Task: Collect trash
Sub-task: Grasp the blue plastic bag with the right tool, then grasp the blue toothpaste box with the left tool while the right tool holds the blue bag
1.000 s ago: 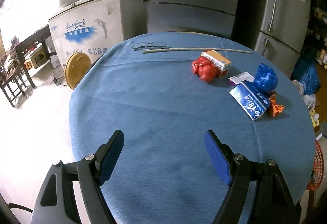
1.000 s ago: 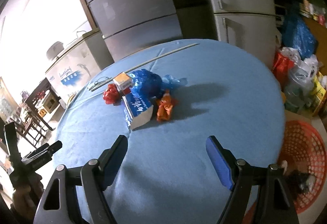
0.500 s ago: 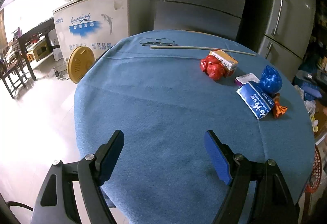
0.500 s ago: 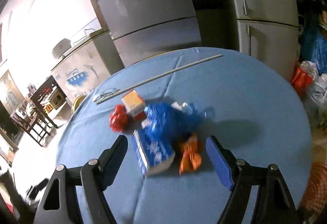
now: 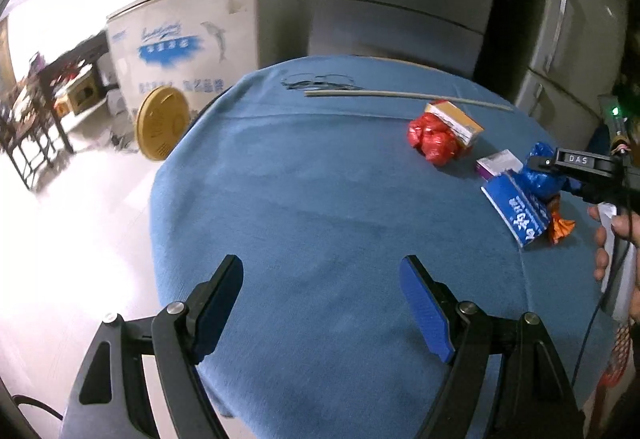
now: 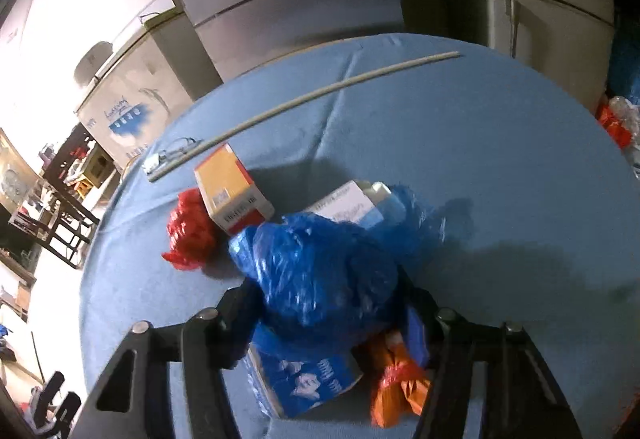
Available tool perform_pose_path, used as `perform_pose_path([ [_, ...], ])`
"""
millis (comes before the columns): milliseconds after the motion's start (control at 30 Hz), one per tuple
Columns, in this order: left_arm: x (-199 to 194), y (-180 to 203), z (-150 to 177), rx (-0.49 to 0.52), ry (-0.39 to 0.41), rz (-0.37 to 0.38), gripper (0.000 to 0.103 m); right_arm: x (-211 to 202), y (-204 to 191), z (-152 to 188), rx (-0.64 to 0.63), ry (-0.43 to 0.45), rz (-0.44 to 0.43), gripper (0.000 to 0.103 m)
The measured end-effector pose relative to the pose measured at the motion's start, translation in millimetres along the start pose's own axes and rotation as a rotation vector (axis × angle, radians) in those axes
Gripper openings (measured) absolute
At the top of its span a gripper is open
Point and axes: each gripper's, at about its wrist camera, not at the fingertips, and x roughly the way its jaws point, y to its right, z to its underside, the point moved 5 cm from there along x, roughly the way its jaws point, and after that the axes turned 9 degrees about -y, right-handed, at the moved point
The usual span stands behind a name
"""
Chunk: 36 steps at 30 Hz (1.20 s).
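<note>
The right tongs are closing around the blue bag, which sits between their fingers on the table; whether the pads press it yet cannot be told. Just below the bag lie a blue carton and an orange wrapper; ahead, a red bag and a box. The left tongs hang spread over bare cloth, holding nothing, well apart from the trash to their right.

My left gripper wears blue pads on black angular fingers fastened with round silver screws. Near the blue table, my right gripper is black, with a white "DAS" label, a green light and a thin black cable.
</note>
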Motion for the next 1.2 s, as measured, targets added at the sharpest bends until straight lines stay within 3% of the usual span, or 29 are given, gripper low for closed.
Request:
perform_pose_path([
  [133, 6, 37, -24, 0.063, 0.012, 0.029, 0.081, -30, 6, 16, 0.018, 0.059, -0.009, 0.061],
  [233, 3, 68, -39, 0.080, 0.038, 0.092, 0.081, -57, 15, 25, 0.035, 0.112, -0.018, 0.061],
  [500, -3, 129, -40, 0.111, 0.033, 0.200, 0.081, -105, 59, 53, 0.134, 0.195, -0.024, 0.061],
  [867, 0, 130, -31, 0.131, -0.003, 0.167, 0.081, -132, 79, 86, 0.204, 0.260, -0.078, 0.061],
  [1200, 20, 139, -28, 0.118, -0.045, 0.148, 0.081, -121, 97, 114, 0.257, 0.238, -0.096, 0.061],
])
